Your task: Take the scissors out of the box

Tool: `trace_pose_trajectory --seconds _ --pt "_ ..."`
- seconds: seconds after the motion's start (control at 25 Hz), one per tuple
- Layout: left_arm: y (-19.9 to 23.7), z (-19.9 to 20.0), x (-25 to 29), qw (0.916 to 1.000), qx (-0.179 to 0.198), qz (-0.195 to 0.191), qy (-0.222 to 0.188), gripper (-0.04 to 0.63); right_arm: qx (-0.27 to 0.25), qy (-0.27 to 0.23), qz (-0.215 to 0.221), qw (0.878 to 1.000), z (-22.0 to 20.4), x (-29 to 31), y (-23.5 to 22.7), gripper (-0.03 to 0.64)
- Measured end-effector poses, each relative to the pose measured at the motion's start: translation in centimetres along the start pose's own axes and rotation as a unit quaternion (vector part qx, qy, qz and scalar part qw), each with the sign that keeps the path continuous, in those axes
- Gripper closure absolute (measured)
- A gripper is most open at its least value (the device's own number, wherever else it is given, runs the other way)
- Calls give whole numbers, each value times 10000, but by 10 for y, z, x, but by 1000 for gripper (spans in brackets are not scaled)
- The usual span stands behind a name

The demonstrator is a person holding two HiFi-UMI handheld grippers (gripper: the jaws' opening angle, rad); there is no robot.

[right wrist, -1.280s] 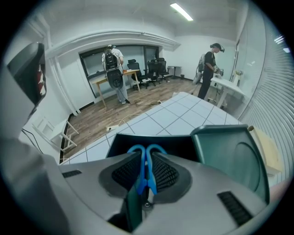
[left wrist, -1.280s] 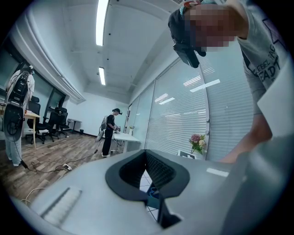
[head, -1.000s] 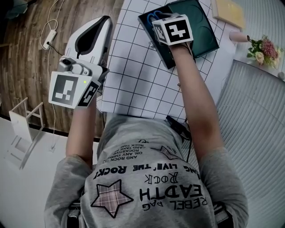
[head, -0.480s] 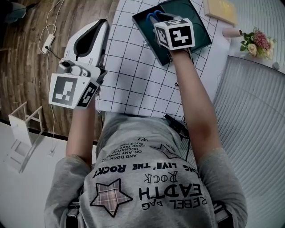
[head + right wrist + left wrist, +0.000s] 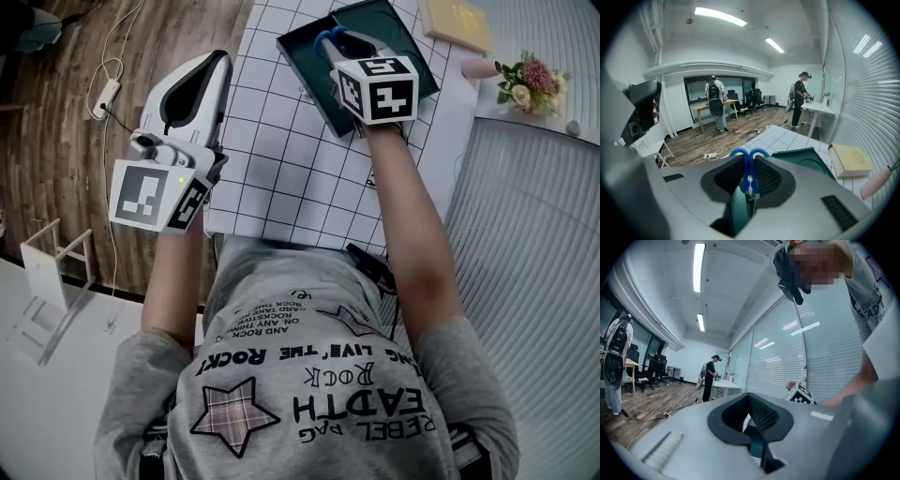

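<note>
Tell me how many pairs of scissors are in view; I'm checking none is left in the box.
1. The blue-handled scissors are clamped in the right gripper, over the dark green box. The gripper covers part of the box, so another pair could be hidden.

I can read REBEL, EARTH, ROCK and LIVE THE ROCK, upside down, on the person's grey T-shirt [image 5: 309, 375].

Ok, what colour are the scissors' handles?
Blue: the blue-handled scissors show best in the right gripper view.
</note>
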State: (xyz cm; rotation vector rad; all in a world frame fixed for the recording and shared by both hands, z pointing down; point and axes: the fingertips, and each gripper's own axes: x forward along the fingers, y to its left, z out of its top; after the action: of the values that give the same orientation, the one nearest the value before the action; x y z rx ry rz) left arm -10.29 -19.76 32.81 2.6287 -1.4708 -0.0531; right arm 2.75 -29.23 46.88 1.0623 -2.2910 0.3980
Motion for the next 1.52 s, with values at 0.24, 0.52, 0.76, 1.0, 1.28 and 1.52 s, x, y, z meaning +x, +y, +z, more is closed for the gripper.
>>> trace_pose_trajectory --seconds 0.24,0.52,0.76,1.0,1.28,1.52 --pt "-7 11 -8 9999 86 7 -58 586 -103 -454 -53 9989 18 -22 4 534" --pt "-17 24 -17 9997 213 -31 -119 586 -260 -896 -94 9956 43 -49 12 535" --pt "-24 37 -22 9993 341 -31 -168 586 -372 -1348 -116 9901 68 -81 16 534" --pt "-35 50 -25 9984 469 -52 -304 586 -350 -1803 -189 9828 89 -116 18 534" --pt "-52 69 -26 9968 653 -149 -427 586 -191 -2274 -207 9734 109 -161 17 535" --pt "-64 87 -29 9944 866 -208 -561 586 -99 -2655 -322 9635 119 -208 10 535"
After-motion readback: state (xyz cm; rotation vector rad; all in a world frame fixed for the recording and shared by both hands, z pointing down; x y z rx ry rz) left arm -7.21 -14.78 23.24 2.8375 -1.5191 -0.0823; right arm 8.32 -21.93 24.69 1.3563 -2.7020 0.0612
